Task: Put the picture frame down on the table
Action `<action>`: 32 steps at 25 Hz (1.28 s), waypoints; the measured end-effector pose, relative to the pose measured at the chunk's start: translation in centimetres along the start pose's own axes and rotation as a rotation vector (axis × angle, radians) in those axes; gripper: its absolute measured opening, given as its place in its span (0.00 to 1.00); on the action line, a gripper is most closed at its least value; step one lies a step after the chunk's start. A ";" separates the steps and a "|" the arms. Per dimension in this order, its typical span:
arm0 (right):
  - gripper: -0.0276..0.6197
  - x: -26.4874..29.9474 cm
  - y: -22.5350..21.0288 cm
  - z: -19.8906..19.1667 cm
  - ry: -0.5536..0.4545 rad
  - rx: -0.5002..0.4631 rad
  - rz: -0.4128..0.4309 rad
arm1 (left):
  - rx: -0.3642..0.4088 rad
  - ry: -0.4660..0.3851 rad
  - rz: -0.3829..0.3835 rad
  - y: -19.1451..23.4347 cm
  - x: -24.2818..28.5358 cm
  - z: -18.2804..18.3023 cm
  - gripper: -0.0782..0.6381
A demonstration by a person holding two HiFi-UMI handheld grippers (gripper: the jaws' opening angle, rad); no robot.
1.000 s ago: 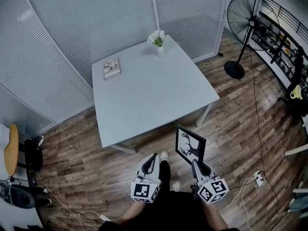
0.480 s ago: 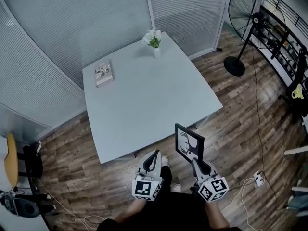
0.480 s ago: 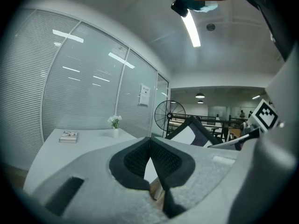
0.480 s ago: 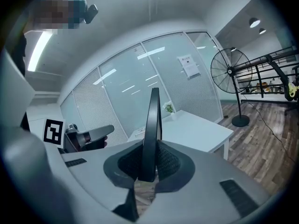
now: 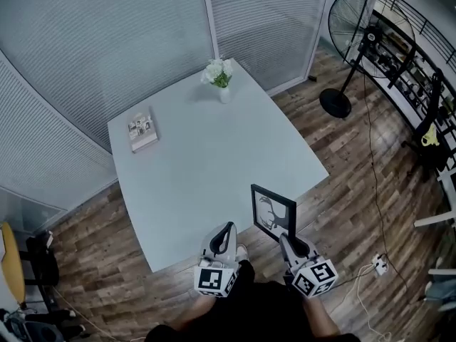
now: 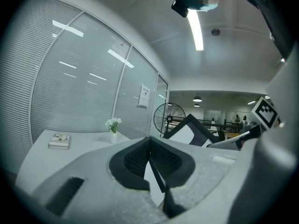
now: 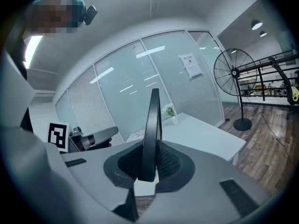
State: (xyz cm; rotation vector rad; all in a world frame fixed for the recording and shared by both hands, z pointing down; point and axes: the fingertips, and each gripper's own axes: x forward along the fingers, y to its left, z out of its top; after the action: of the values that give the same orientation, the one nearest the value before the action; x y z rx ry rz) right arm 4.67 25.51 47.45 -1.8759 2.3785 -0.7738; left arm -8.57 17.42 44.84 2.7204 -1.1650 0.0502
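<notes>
The picture frame (image 5: pixel 273 213) is black, with a deer-antler print on white. It stands upright in my right gripper (image 5: pixel 288 239), which is shut on its lower edge, just over the near edge of the pale table (image 5: pixel 214 155). In the right gripper view the frame (image 7: pixel 151 133) shows edge-on, clamped between the two pads. My left gripper (image 5: pixel 226 235) floats beside it on the left, shut on nothing. In the left gripper view its pads (image 6: pixel 140 158) meet, and the frame (image 6: pixel 190 130) shows to the right.
On the table a small vase of white flowers (image 5: pixel 218 77) stands at the far corner, and a book (image 5: pixel 142 128) lies near the left edge. A floor fan (image 5: pixel 360 27) and a rack (image 5: pixel 410 73) stand at the right. A power strip (image 5: pixel 379 266) lies on the wooden floor.
Both grippers and the head camera have come closer to the table. The frame, earlier over the floor short of the table, now reaches its near edge. The grip is unchanged.
</notes>
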 end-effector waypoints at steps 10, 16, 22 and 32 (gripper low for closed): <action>0.12 6.7 0.5 1.6 0.021 0.002 0.022 | -0.010 -0.027 0.050 6.5 1.8 1.4 0.13; 0.12 9.8 1.1 2.6 0.039 -0.023 0.064 | -0.040 -0.036 0.084 8.2 2.3 1.5 0.13; 0.12 12.8 0.2 3.4 0.056 -0.031 0.113 | -0.033 -0.056 0.124 9.5 4.0 2.1 0.13; 0.12 18.1 -3.9 6.9 0.077 -0.041 0.173 | -0.020 -0.062 0.186 11.0 9.2 3.6 0.13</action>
State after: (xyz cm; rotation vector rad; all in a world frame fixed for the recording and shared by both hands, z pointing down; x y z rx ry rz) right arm 5.25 5.75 48.11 -1.6538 2.5790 -0.8013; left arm -10.31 2.75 43.94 2.6054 -1.4250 -0.0217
